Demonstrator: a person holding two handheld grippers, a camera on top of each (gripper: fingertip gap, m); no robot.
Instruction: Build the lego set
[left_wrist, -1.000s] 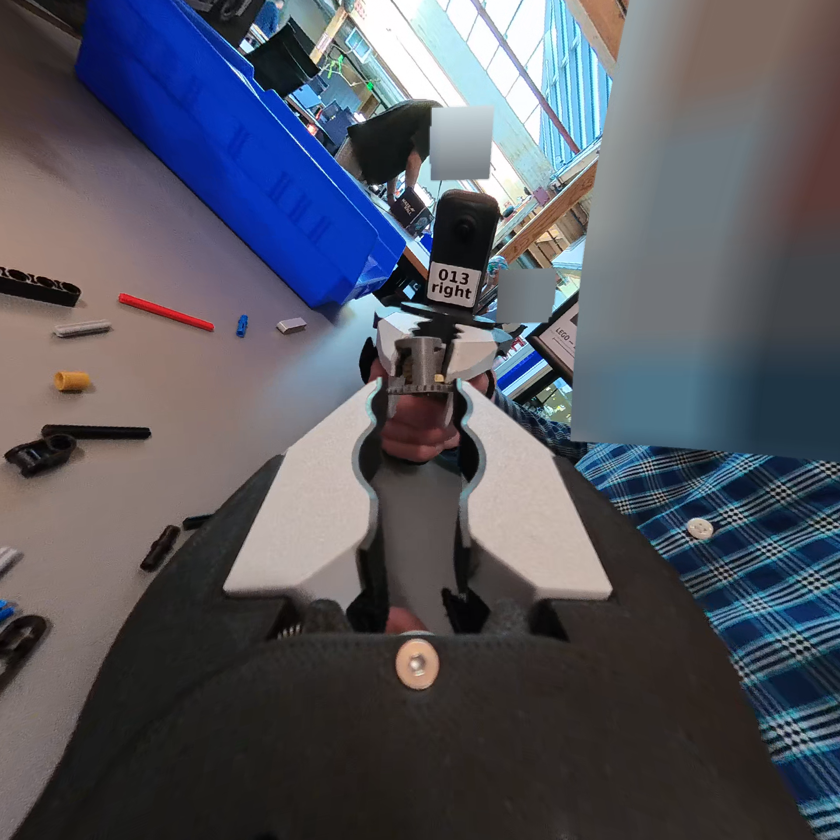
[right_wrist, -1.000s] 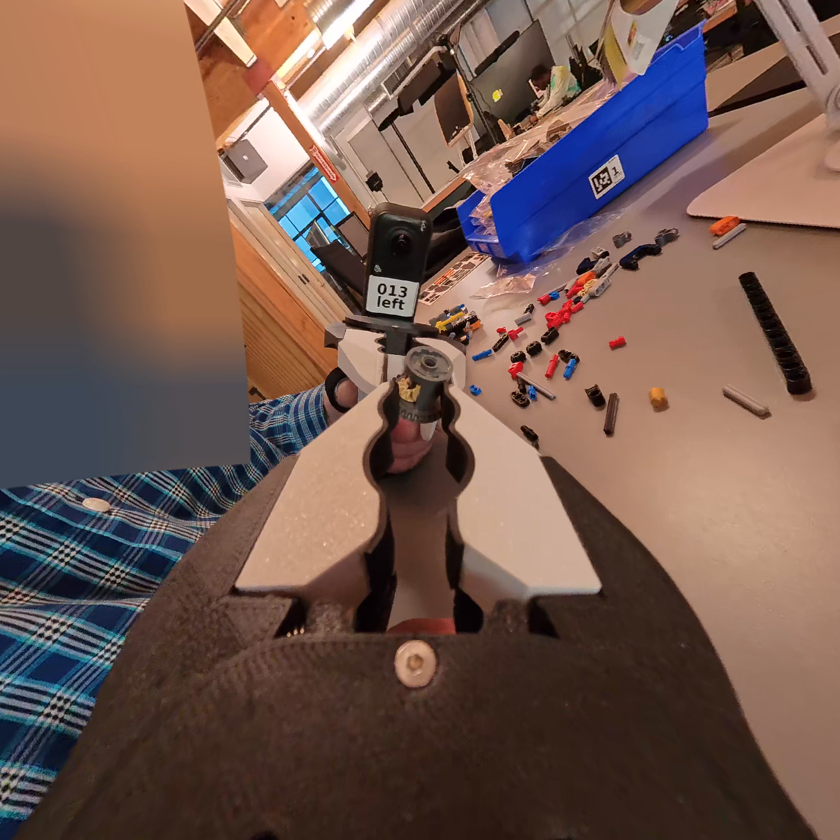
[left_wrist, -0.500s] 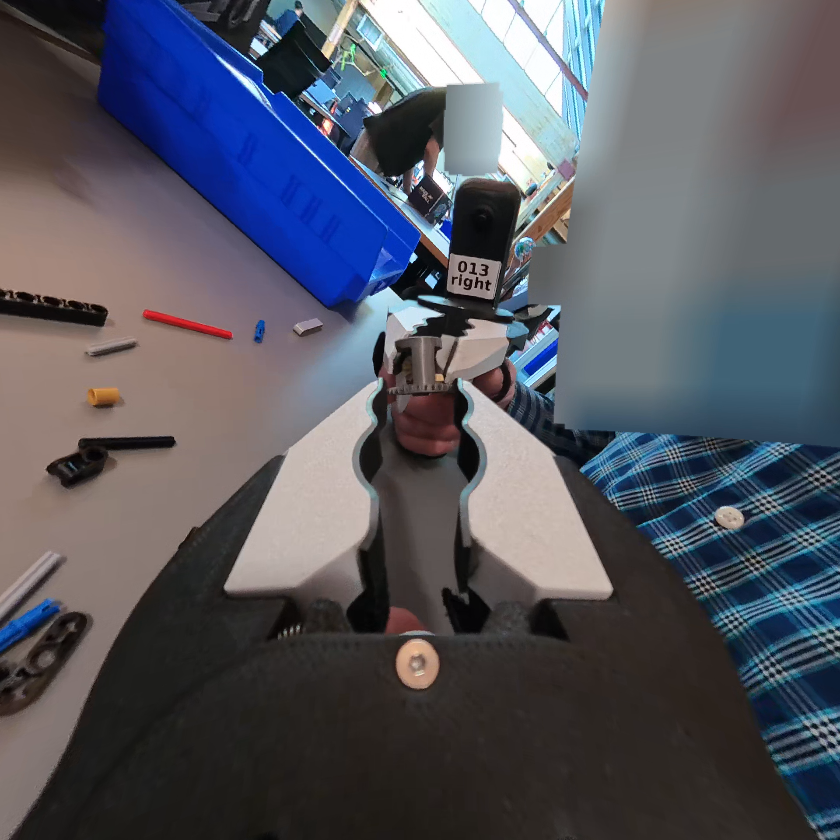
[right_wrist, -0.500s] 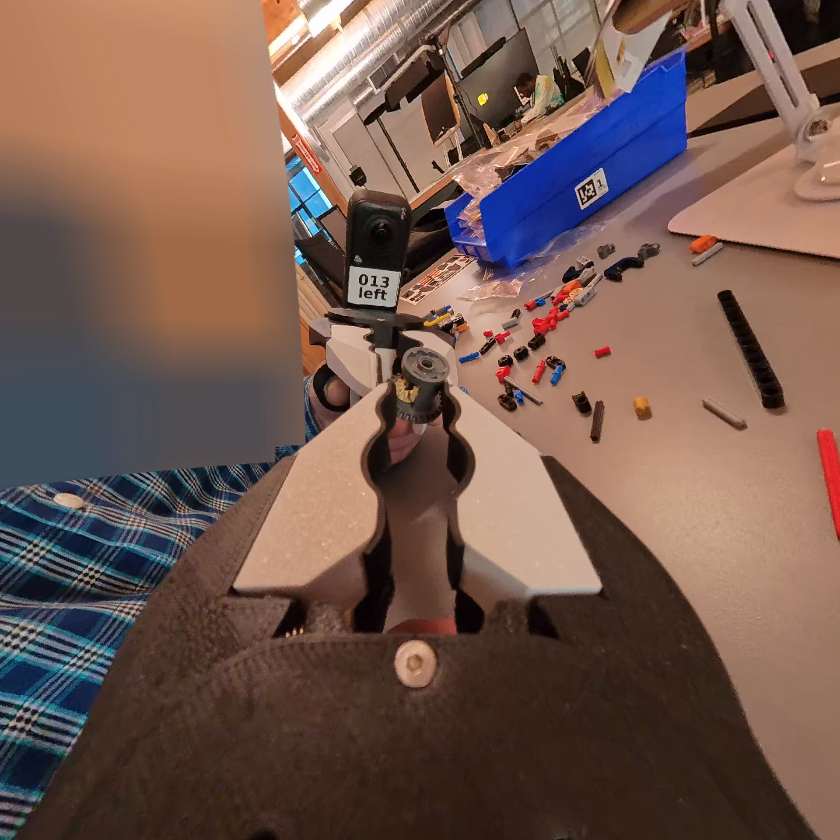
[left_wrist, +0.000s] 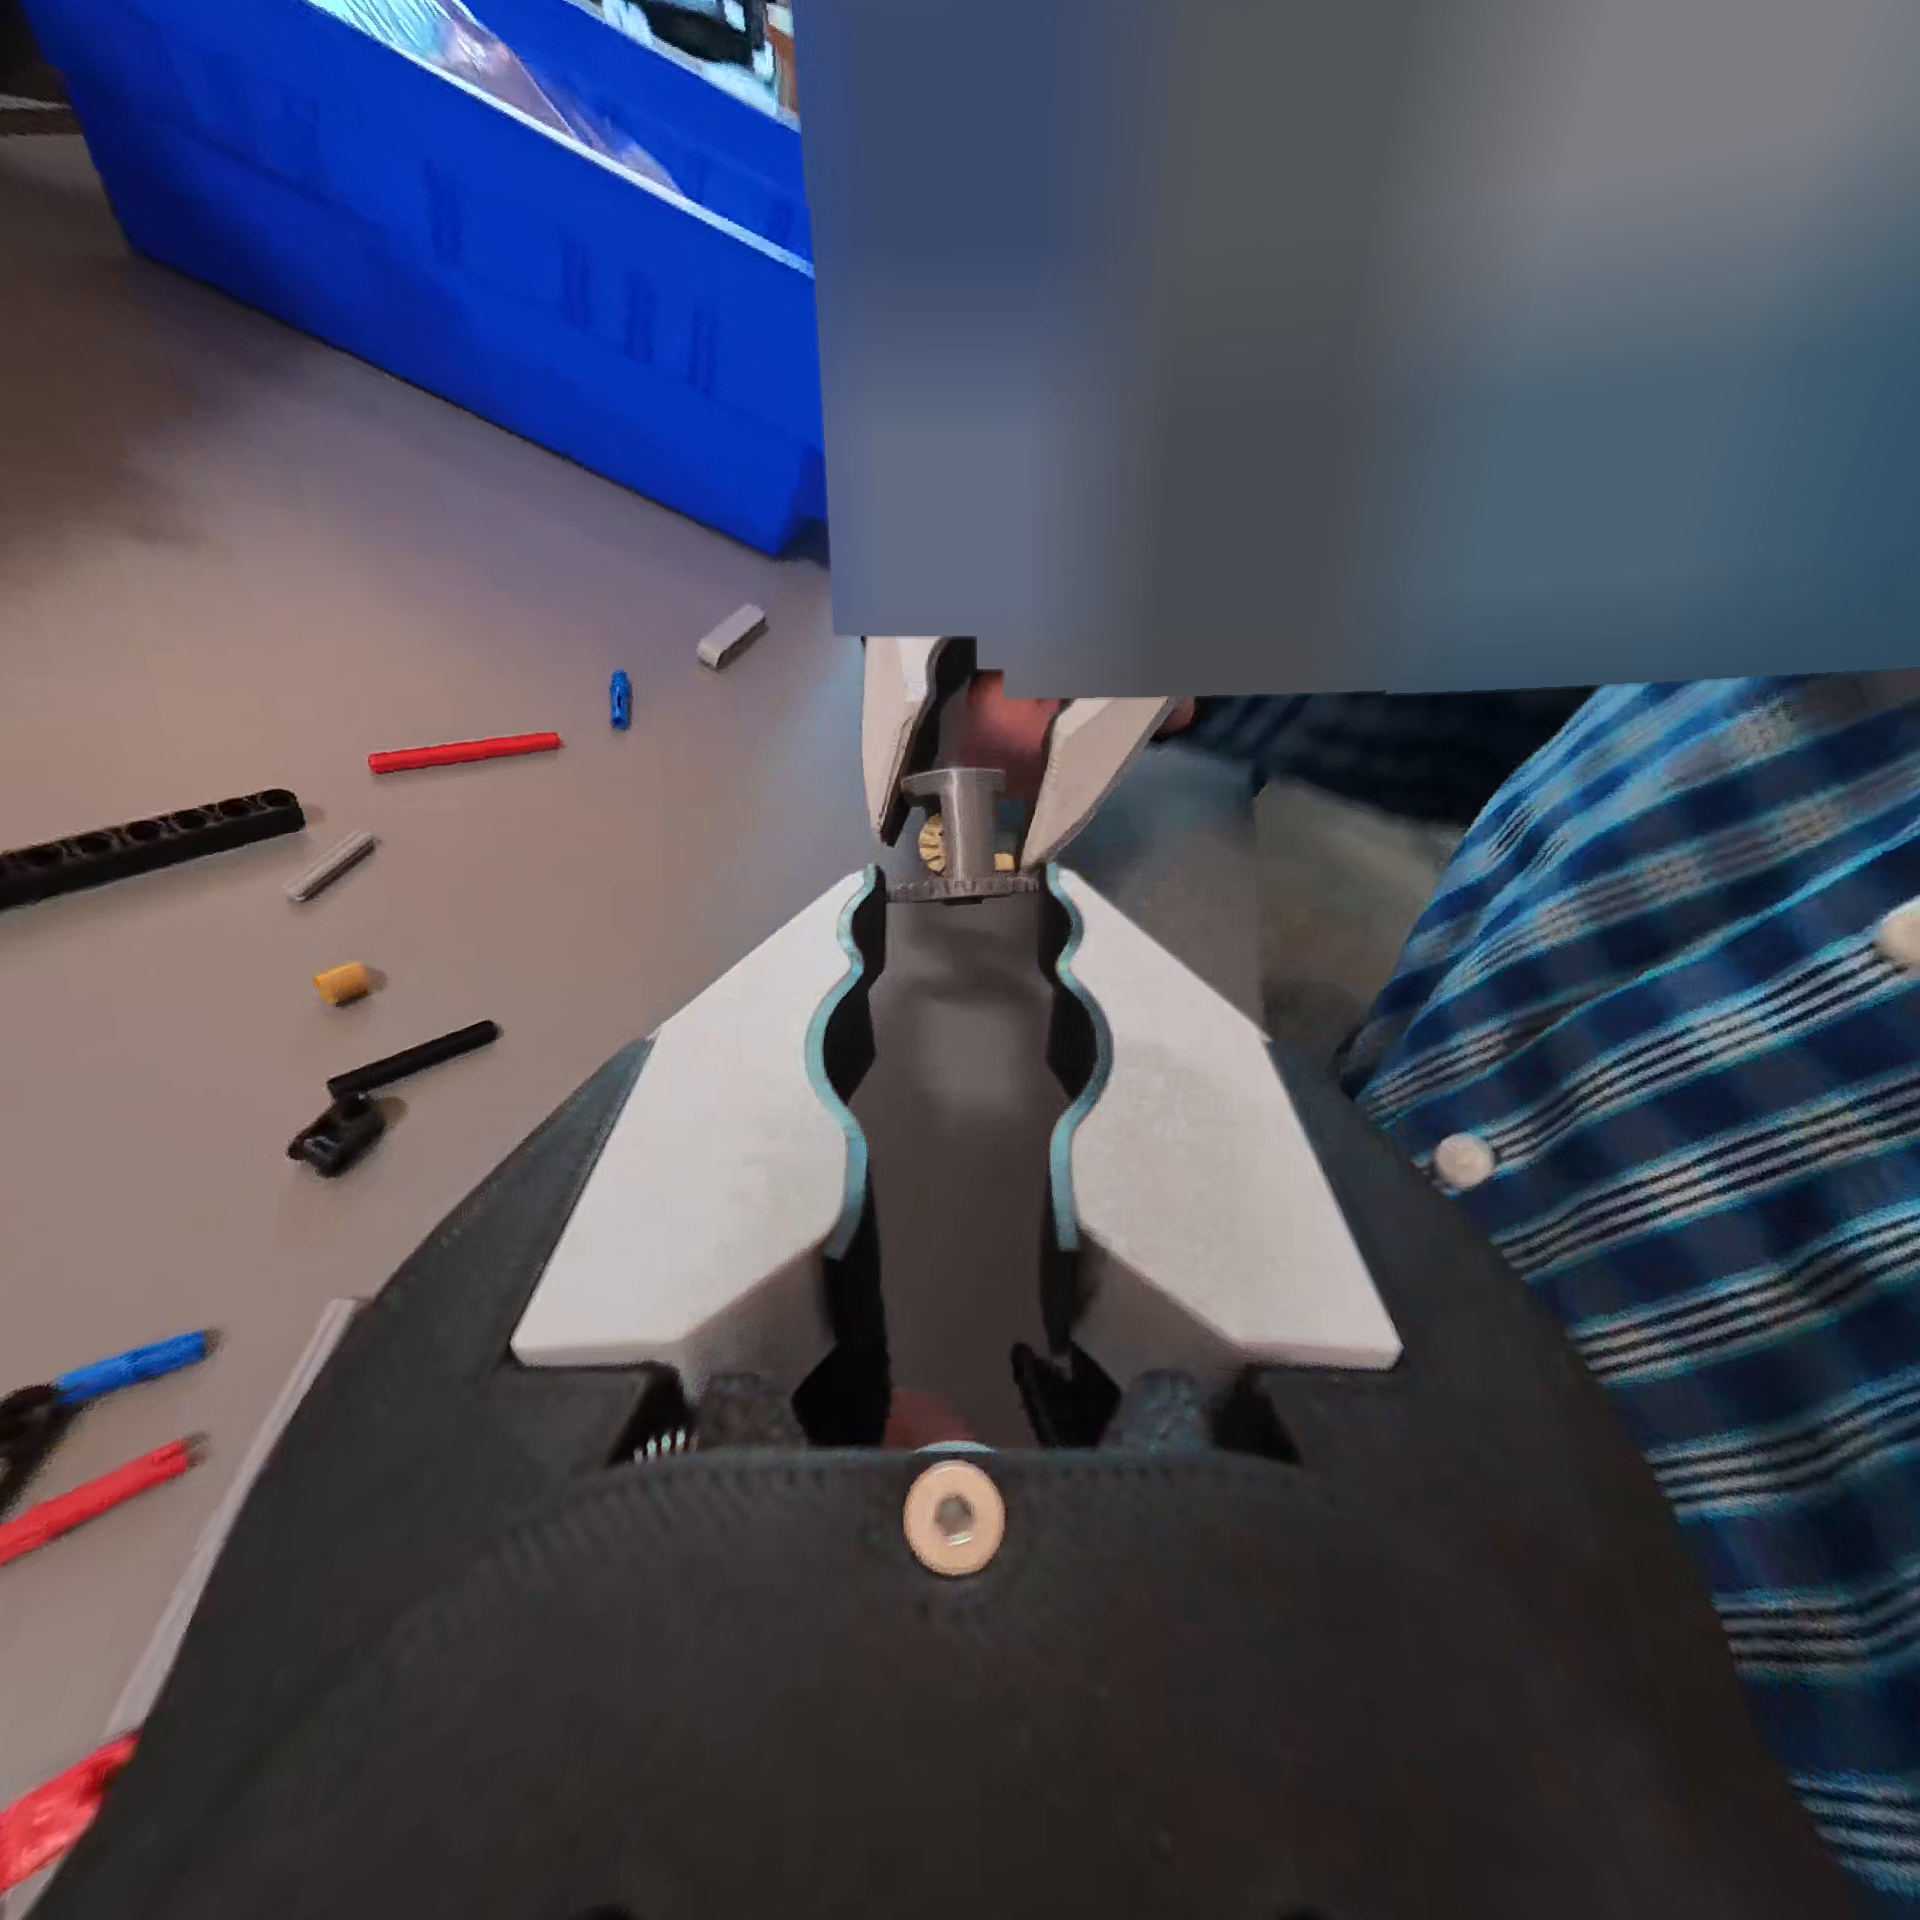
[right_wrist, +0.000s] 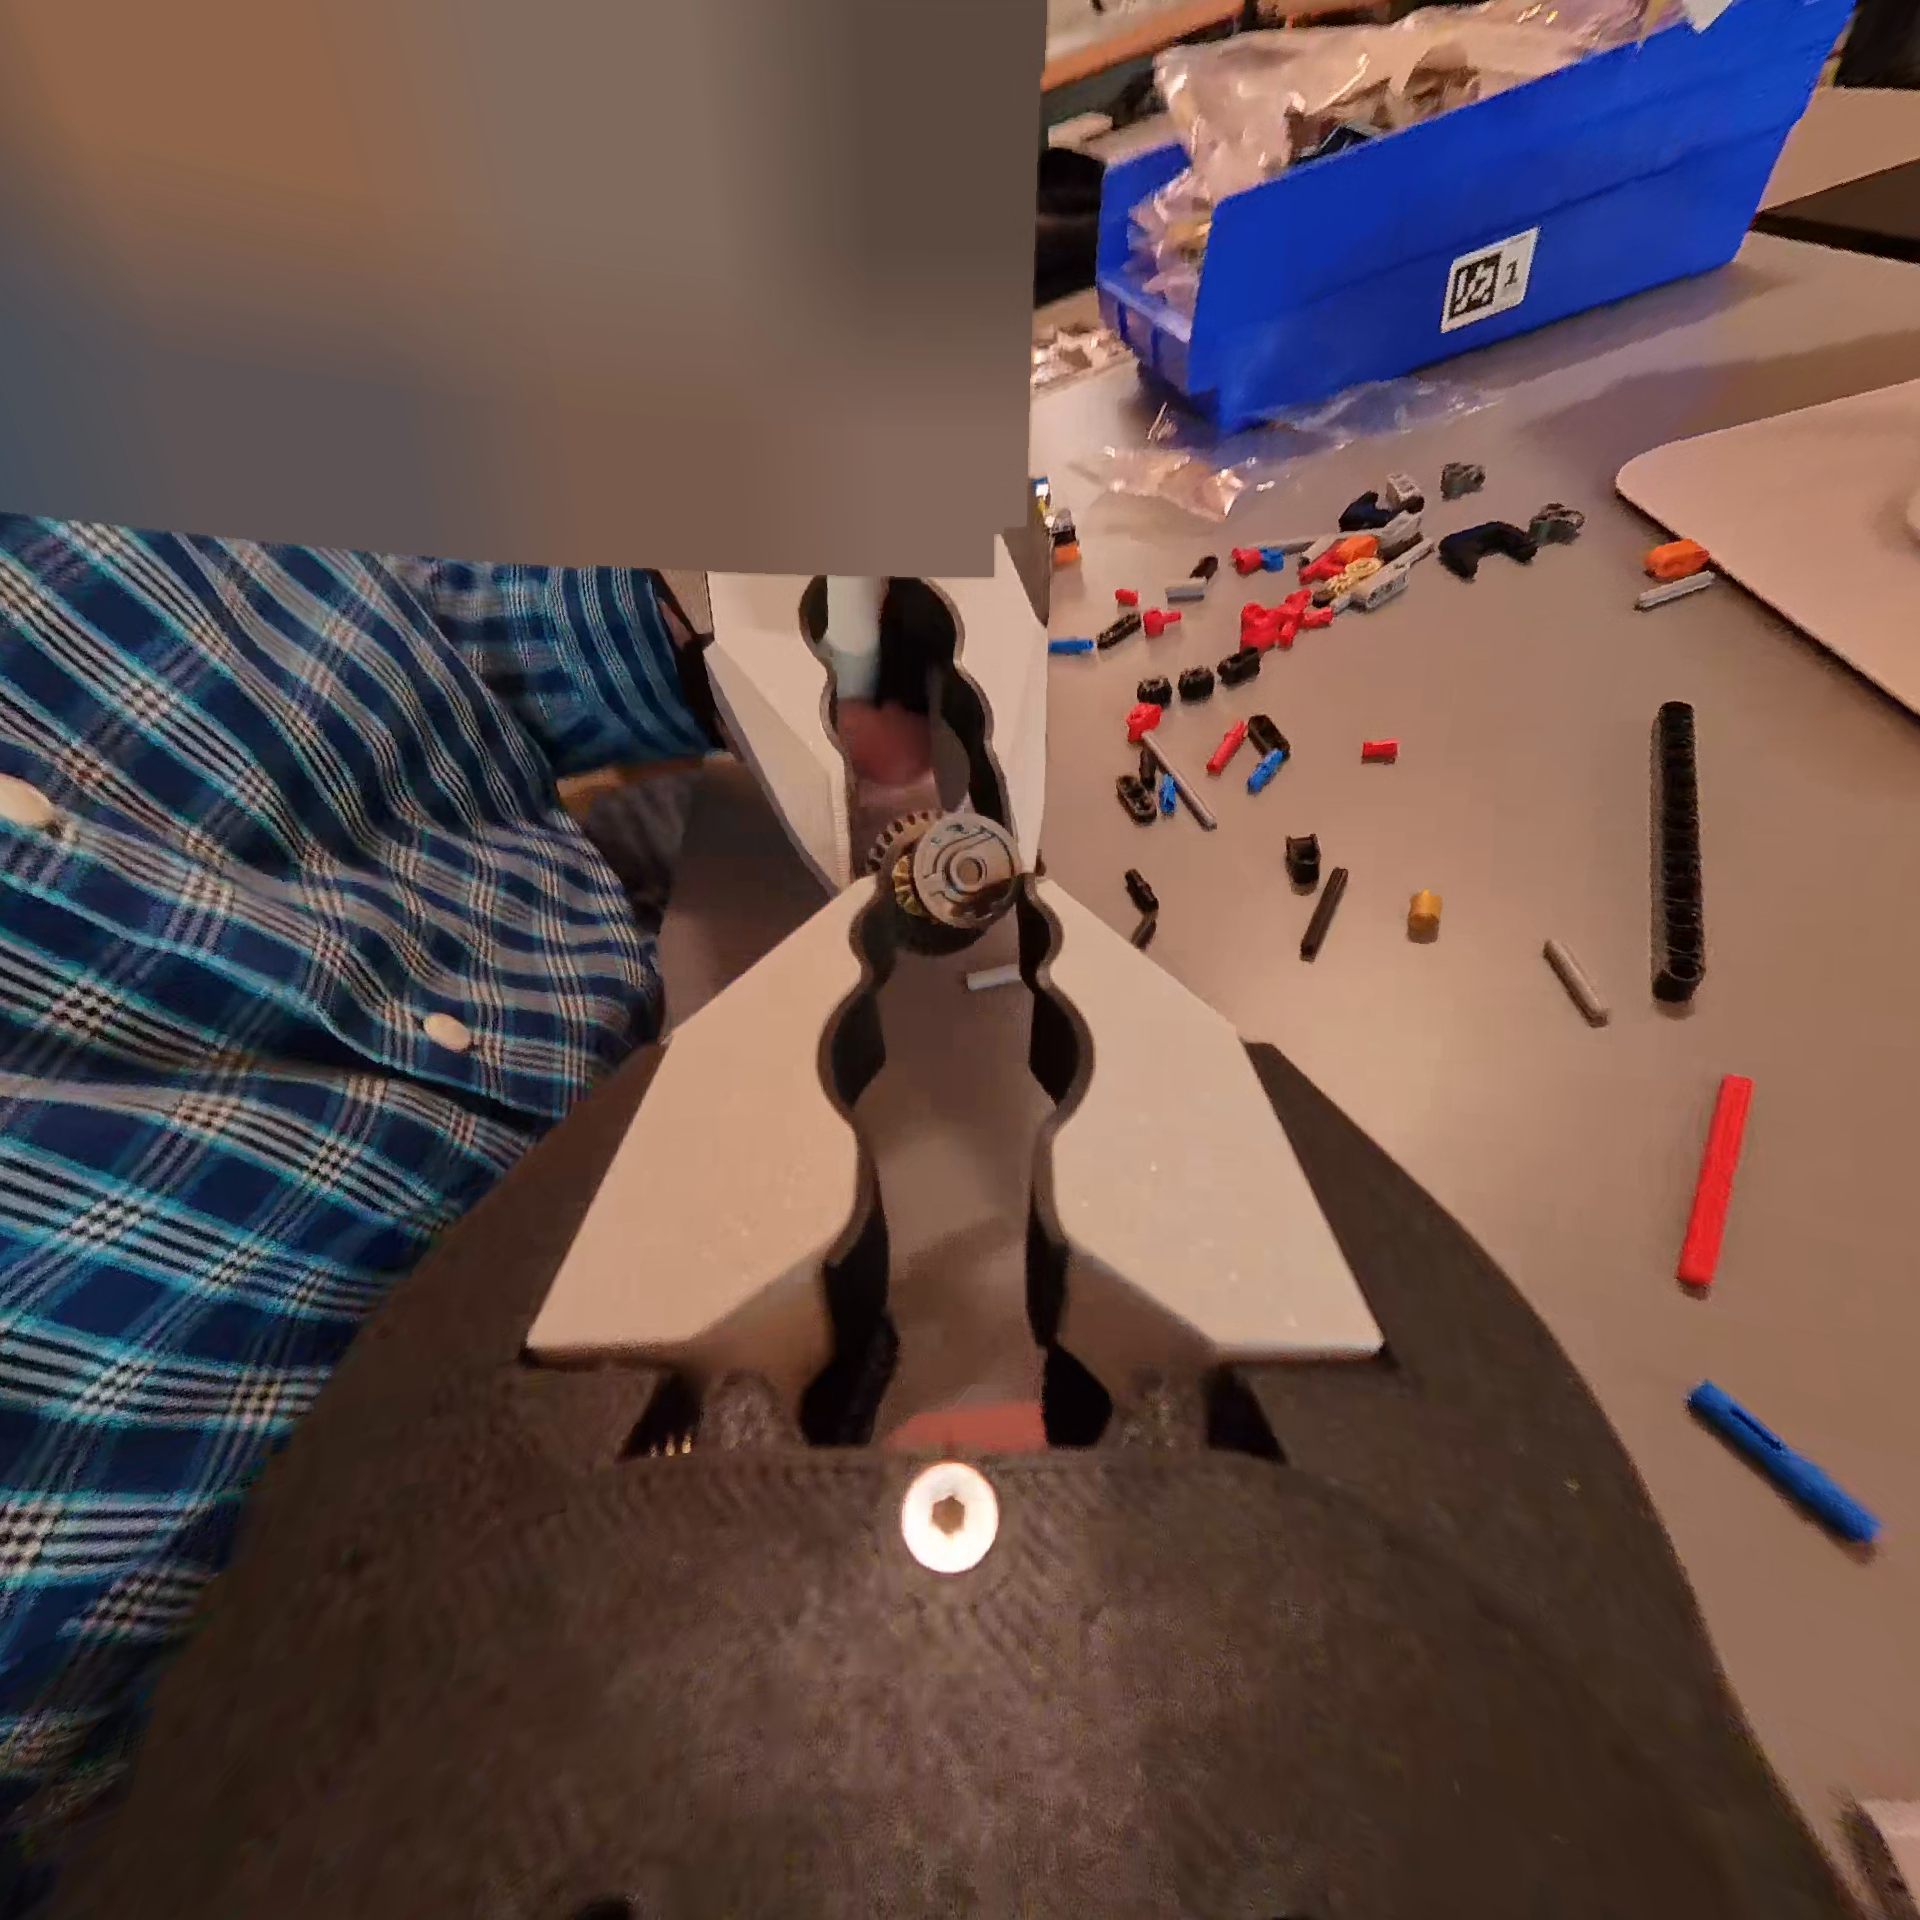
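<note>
**Gear piece gripped from both ends, above the worktop's edge**

The left gripper (left_wrist: 961, 883) has its fingers clamped on the toothed rim of the gear piece (left_wrist: 964, 836), right at the tips. From the far side the right gripper (left_wrist: 966, 831) meets it nose to nose, its fingers closed on the grey hub and flange. In the right wrist view that gear piece (right_wrist: 951, 873) shows end-on between the right gripper's (right_wrist: 951, 894) tips, a tan bevel gear just behind the round flange. Holding it from both ends probably steadies it so one half can be pushed or turned against the other.

Beyond and to the side of the fingers, loose parts lie spread out on the worktop (right_wrist: 1455, 1143): a yellow bush (right_wrist: 1425, 914), a black beam (right_wrist: 1676, 852), a red axle (right_wrist: 1714, 1179). The spread likely keeps each easy to pick. Farthest off sits the blue bin (right_wrist: 1455, 229).
</note>
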